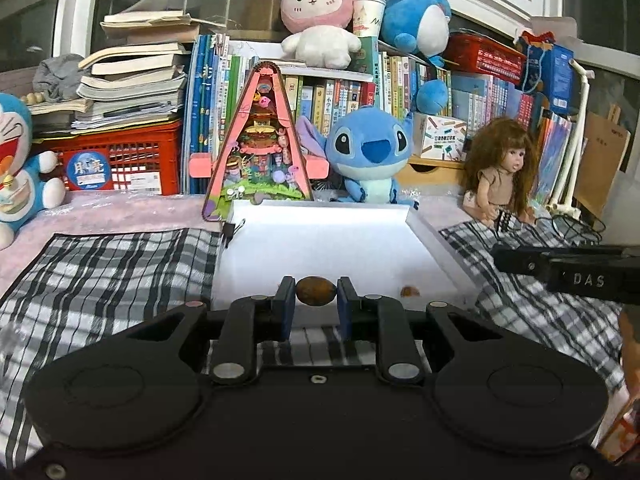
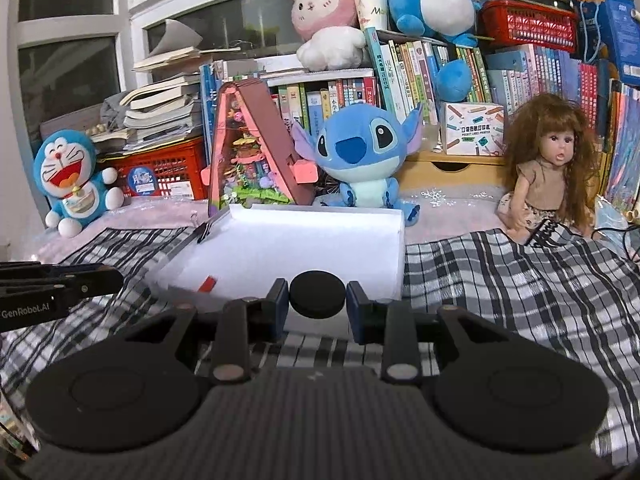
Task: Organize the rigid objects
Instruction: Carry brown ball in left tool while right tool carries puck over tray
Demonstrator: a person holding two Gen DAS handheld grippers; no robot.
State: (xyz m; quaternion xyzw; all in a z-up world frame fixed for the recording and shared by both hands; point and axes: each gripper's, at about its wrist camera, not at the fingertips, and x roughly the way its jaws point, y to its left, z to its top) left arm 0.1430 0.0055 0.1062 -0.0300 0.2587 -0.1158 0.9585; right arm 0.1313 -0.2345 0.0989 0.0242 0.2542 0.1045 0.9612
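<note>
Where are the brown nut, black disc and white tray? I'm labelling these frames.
brown nut [image 1: 315, 290], left wrist view, its middle.
black disc [image 2: 317, 294], right wrist view, its face.
white tray [image 2: 316, 213], right wrist view, far wall.

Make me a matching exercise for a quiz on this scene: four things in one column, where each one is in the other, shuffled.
Things:
1. brown nut
2. black disc
3. red piece
4. binder clip

Places:
A. clipped on the white tray rim
B. held in the left gripper
C. lying inside the tray
D. held in the right gripper

Pairs: 1-B, 2-D, 3-C, 4-A
</note>
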